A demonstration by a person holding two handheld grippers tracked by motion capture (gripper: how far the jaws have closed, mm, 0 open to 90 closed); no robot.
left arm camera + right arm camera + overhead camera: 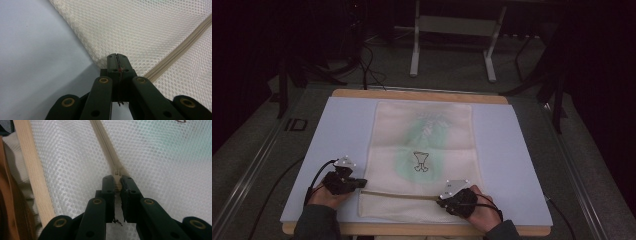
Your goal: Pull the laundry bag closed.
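Note:
A cream mesh bag (422,150) lies flat on a pale mat (337,135). Something green (409,150) shows faintly through the mesh, with a black mark (421,161) on it. A beige zipper (399,195) runs across the bag's near end. My left gripper (362,183) is shut on the bag's left edge (100,62) beside the zipper's end (180,48); its tips (117,58) pinch the mesh. My right gripper (442,199) is shut on the zipper pull (116,173), with the zipper track (102,140) running away ahead of its tips (117,180).
The mat covers a wooden table whose near edge (32,170) runs close to my right gripper. Beyond the table's far edge (419,95) is grey floor with a white metal stand (452,40) and dark cables (367,65).

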